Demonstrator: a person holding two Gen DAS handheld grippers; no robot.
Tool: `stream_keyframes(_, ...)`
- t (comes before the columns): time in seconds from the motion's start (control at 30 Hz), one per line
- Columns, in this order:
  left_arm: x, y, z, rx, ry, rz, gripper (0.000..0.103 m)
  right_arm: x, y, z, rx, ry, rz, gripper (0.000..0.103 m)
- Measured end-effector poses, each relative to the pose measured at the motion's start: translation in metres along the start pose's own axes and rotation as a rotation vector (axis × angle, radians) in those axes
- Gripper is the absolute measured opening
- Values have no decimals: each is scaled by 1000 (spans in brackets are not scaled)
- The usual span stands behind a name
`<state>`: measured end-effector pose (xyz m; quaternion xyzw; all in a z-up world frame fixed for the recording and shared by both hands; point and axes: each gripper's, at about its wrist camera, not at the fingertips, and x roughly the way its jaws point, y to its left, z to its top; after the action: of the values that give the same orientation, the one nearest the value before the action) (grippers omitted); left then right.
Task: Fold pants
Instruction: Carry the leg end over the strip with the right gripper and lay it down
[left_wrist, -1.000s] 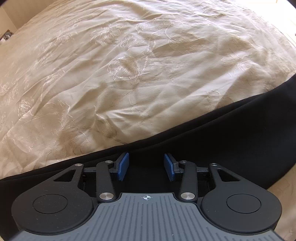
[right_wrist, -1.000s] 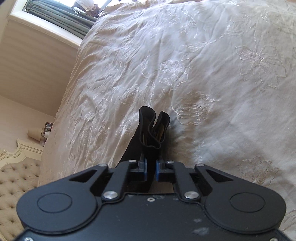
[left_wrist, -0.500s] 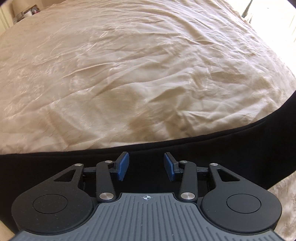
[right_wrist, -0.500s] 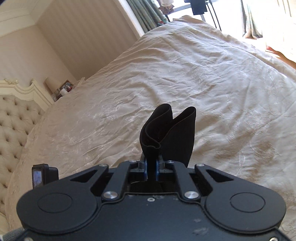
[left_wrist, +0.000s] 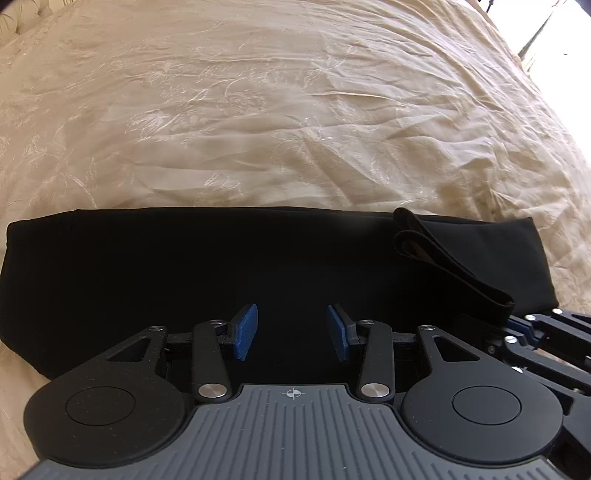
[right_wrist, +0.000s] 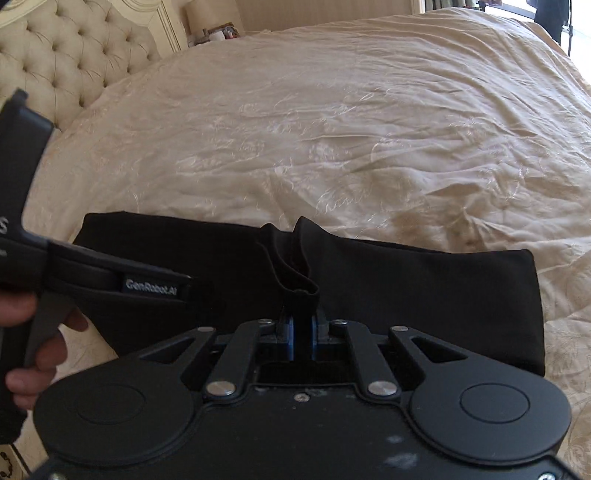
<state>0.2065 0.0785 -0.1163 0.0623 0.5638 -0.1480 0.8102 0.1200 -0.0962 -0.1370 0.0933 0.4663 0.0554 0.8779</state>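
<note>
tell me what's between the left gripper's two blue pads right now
Only black pants fabric lying behind the open left gripper, nothing pinched, seen in the left wrist view.

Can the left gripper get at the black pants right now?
Probably yes: the left gripper hangs open directly over the folded black fabric pants, nothing between; the right gripper pinches an edge off to the side.

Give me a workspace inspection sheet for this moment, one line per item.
Surface: cream embroidered bedspread, wrinkled.
Job's things: black pants lie as a long folded band across the near edge; a bunched end stands up in the right tool.
Clutter: nothing seen on the bed.
Grippers: left tool open over the pants, pads apart; right tool shut on the pants.
Cables: nothing seen.
Surroundings: tufted headboard; small items on a bedside stand, too small to tell.
</note>
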Motion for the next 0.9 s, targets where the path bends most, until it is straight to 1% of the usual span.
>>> stream_keyframes(0.07,-1,14,-3,3,3,-7,40,14,9,-8,-3,12,-45,10)
stream_keyframes(0.1,-1,18,-3,6,5,-13,40,20,16,-10,-5,21,-62,17)
stream_keyframes(0.17,-1,24,-4,17,11,-30,40,28,22,-11,-6,43,-51,23)
stream_keyframes(0.2,-1,26,-3,22,13,-38,40,27,23,-12,-8,45,-43,26)
stream_keyframes(0.27,-2,25,-1,31,8,-54,40,18,25,-9,-21,34,-26,26)
stream_keyframes(0.33,-4,20,3,37,-2,-72,40,1,24,-9,-19,21,2,26)
stream_keyframes(0.4,-8,10,9,46,-21,-91,41,-13,20,-10,-8,10,4,26)
stream_keyframes(0.53,-13,-22,19,67,-52,-134,41,-34,-10,-10,75,-19,-39,26)
stream_keyframes(0.63,-7,-52,19,109,-34,-166,41,-40,-45,-7,158,-33,-126,26)
stream_keyframes(0.7,-1,-70,13,158,-11,-172,41,-36,-69,-3,208,-17,-182,25)
stream_keyframes(0.77,8,-83,6,209,14,-161,41,-30,-91,2,261,-15,-205,22)
stream_keyframes(0.83,20,-91,-2,248,46,-130,41,-21,-108,5,292,1,-218,20)
stream_keyframes(0.87,27,-94,-6,264,63,-106,41,-13,-114,6,299,21,-224,20)
stream_keyframes(0.9,33,-94,-9,274,75,-91,41,-7,-120,4,307,53,-232,17)
